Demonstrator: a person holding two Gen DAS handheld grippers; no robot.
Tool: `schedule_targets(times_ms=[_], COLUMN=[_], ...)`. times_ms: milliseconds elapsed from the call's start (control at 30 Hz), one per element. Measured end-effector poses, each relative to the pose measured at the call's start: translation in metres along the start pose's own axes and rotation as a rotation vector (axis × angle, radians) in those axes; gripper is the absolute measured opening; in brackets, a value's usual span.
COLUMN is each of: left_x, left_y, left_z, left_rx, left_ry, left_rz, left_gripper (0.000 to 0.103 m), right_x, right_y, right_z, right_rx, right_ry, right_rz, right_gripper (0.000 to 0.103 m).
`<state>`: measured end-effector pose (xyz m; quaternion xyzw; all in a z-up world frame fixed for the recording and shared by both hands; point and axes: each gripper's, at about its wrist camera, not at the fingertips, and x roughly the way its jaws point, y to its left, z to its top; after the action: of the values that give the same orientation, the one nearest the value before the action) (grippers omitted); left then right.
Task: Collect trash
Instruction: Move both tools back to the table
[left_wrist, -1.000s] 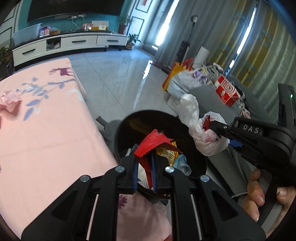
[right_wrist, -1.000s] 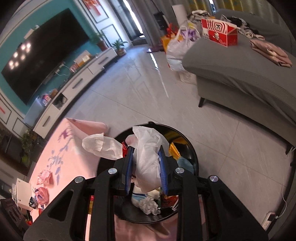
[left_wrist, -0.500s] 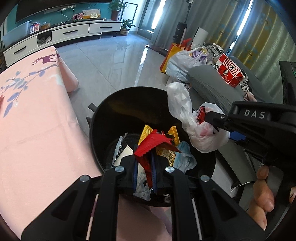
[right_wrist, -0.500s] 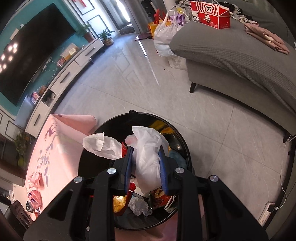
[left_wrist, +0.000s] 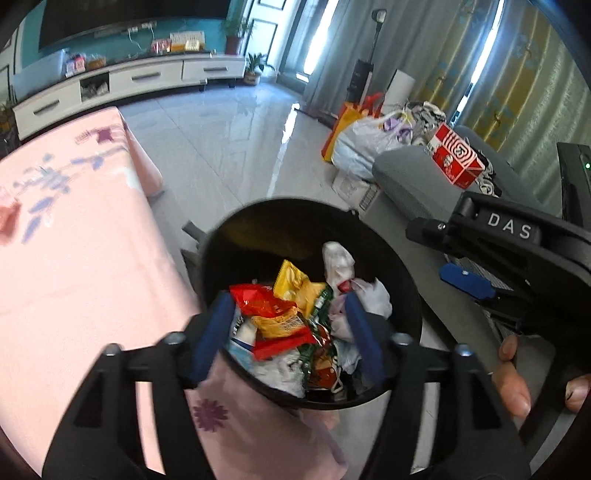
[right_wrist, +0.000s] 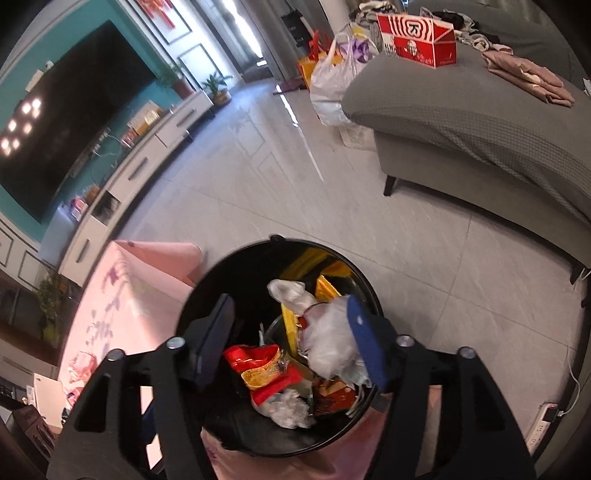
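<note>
A black round trash bin (left_wrist: 221, 251) stands on the floor beside the pink table; it also shows in the right wrist view (right_wrist: 207, 288). Inside lie a red wrapper (left_wrist: 266, 299), a yellow snack packet (left_wrist: 295, 284) and a white plastic bag (left_wrist: 343, 266). The red wrapper (right_wrist: 262, 362) and white bag (right_wrist: 328, 339) show in the right wrist view too. My left gripper (left_wrist: 290, 332) is open and empty above the bin. My right gripper (right_wrist: 291, 339) is open and empty above the bin; its body (left_wrist: 509, 236) shows at the right in the left wrist view.
A pink flowered tablecloth (left_wrist: 74, 229) covers the table left of the bin. A grey sofa (right_wrist: 480, 122) with a red box (right_wrist: 417, 33) is on the right. Full plastic bags (left_wrist: 365, 144) stand on the tiled floor, a TV cabinet (left_wrist: 129, 81) behind.
Both grippers opened. The red wrapper fell from the left one and the white plastic bag from the right one into the bin.
</note>
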<state>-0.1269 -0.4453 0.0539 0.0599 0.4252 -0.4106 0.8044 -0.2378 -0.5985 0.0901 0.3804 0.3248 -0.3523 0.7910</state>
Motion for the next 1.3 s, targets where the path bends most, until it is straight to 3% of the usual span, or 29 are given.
schedule_targets(times_ms=[133,267,600,767,1000,1167,1300], left_x=[-0.027,-0.056,-0.134,-0.164,-0.188,-0.186,-0.171], left_y=[0.016,0.042,0.147,0.223,0.315,0.364,0.382], left_z=[0.004,0.006,0.001,-0.014,-0.045,-0.059,-0.06], left_rx=[-0.015,-0.041,-0.28,-0.447,-0.625,-0.747,-0.771], left_ry=[-0.05,-0.092,-0.193,-0.203,-0.185,-0.149,-0.109], left_rz=[0.028,0.091,0.225,0.342,0.525,0.546,0.548], left_gripper=[0.091,0.099,0.1,0.1,0.1,0.1,0.1], right_x=[-0.014,-0.02,-0.027,-0.024,-0.014,-0.006,-0.003], right_y=[0.013,0.035,0.109,0.139,0.183,0.202,0.21], right_z=[-0.002,-0.006,-0.035,-0.051,-0.082,-0.1,-0.111], right_rx=[-0.027,-0.079,-0.278,-0.349,-0.476,-0.523,-0.549], right_ry=[-0.044,-0.067,-0.119,-0.11,-0.149,-0.143,-0.131], right_rz=[0.033,0.059,0.118,0.158,0.11,0.136,0.148], right_gripper=[0.079,0.091,0.1,0.1,0.1,0.1,0.1])
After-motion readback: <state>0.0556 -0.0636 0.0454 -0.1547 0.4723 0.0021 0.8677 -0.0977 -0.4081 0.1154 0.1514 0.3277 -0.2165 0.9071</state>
